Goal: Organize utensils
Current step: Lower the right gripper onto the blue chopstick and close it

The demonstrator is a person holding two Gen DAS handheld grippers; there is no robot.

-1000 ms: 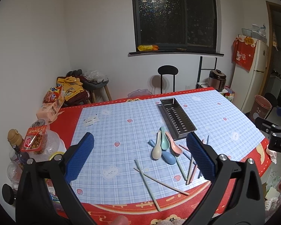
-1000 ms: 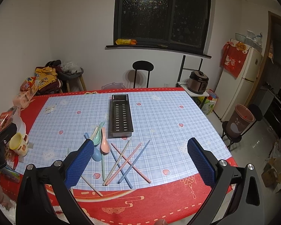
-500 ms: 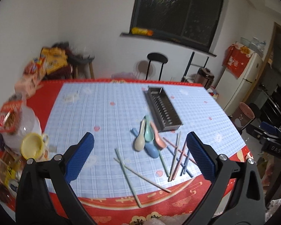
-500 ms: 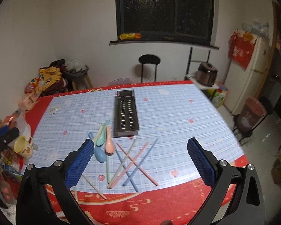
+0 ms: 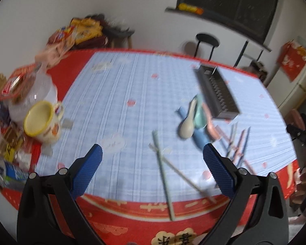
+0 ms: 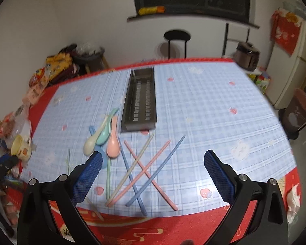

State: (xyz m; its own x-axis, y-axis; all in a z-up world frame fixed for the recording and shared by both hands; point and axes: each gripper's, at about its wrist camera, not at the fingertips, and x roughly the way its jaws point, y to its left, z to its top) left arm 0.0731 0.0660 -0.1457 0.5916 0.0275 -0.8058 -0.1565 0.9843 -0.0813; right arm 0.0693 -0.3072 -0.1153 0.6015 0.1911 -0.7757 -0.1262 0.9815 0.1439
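Observation:
A dark metal utensil tray (image 6: 139, 100) lies lengthwise in the middle of the table; it also shows in the left wrist view (image 5: 217, 92). In front of it lie pastel spoons: cream (image 6: 90, 145), green (image 6: 104, 135), pink (image 6: 113, 146) and a blue one partly hidden. Several pink, blue and cream chopsticks (image 6: 146, 169) lie crossed near the front edge. A green chopstick (image 5: 163, 173) crosses a cream one (image 5: 185, 178). My left gripper (image 5: 152, 170) is open and empty above the front edge. My right gripper (image 6: 153, 174) is open and empty above the crossed chopsticks.
A yellow-rimmed mug (image 5: 41, 121), a plastic container (image 5: 33, 94), snack packs and a can (image 5: 9, 173) crowd the table's left edge. A blue plaid cloth (image 6: 204, 106) covers the red table. A black stool (image 6: 177, 37), a fridge (image 6: 293, 61) and a bin (image 6: 299, 112) stand beyond.
Both grippers have moved forward and tilted down toward the table. The left view has swung left, bringing the mug and clutter into view. Both stay open.

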